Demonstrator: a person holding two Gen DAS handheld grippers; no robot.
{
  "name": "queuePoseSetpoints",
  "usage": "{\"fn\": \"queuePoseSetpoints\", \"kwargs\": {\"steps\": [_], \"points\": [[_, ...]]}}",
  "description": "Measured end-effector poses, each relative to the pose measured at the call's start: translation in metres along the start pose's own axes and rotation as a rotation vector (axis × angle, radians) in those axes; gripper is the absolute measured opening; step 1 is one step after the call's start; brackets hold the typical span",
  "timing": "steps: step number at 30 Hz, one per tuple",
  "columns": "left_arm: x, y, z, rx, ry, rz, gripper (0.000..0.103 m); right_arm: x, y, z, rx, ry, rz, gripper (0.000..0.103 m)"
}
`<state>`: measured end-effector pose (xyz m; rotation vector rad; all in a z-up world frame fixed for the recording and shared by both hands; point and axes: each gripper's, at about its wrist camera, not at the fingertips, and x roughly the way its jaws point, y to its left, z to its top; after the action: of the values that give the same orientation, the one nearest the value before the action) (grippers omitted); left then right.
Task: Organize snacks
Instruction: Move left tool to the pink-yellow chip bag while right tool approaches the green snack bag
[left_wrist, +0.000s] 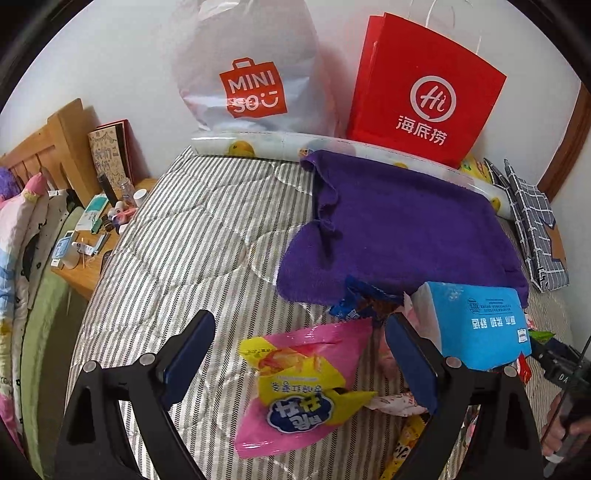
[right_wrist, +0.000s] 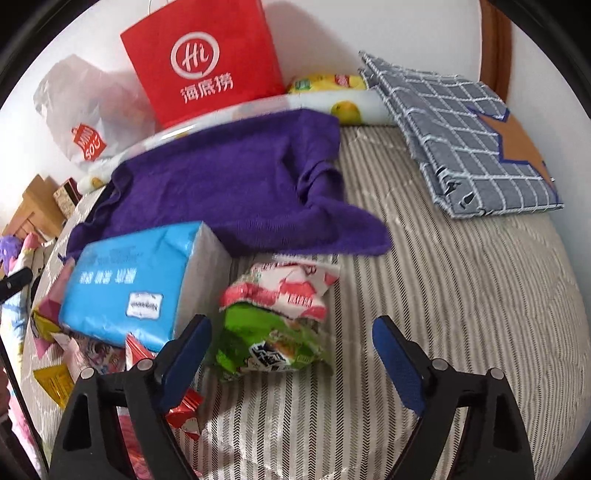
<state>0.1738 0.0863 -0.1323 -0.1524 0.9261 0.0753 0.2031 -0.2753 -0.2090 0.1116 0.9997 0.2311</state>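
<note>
Right hand-held gripper (right_wrist: 291, 339) agape, green snack packet (right_wrist: 269, 347) between, bare striped bedcover (right_wrist: 461, 295) rightward

Two matching black grippers with blue pads

The left gripper (left_wrist: 299, 354) showed matte black angular arms with triangular cut-outs, round silver screws at the joints and deep blue pads (left_wrist: 410, 365) inside each finger. The right gripper (right_wrist: 291, 354) looked identical: black frame, silver screws, blue pads (right_wrist: 397, 365) along the lower frame.

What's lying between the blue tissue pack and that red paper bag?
A purple towel spreads between the tissue pack and red bag, clearest in the right wrist view.
</note>
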Motion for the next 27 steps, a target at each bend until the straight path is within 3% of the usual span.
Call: {"fn": "queuePoseSetpoints", "kwargs": {"steps": [3,8,14,21,27], "points": [[0.001,0.002,0.001,-0.002,0.000,0.007,0.093,0.004,-0.002,-0.001,0.002,0.007,0.004,0.087],[0.000,0.011,0.000,-0.024,0.008,0.005,0.093,0.003,-0.003,-0.001,0.028,0.016,0.097,0.057],[0.002,0.017,-0.007,-0.039,0.034,-0.031,0.093,-0.006,0.003,-0.004,0.006,0.004,0.053,0.056],[0.024,0.018,-0.018,-0.050,0.092,-0.006,0.093,-0.025,-0.003,-0.011,0.028,-0.026,0.029,0.056],[0.032,0.016,-0.023,-0.047,0.111,-0.048,0.093,-0.030,-0.009,-0.019,0.035,-0.012,0.028,0.054]]}}
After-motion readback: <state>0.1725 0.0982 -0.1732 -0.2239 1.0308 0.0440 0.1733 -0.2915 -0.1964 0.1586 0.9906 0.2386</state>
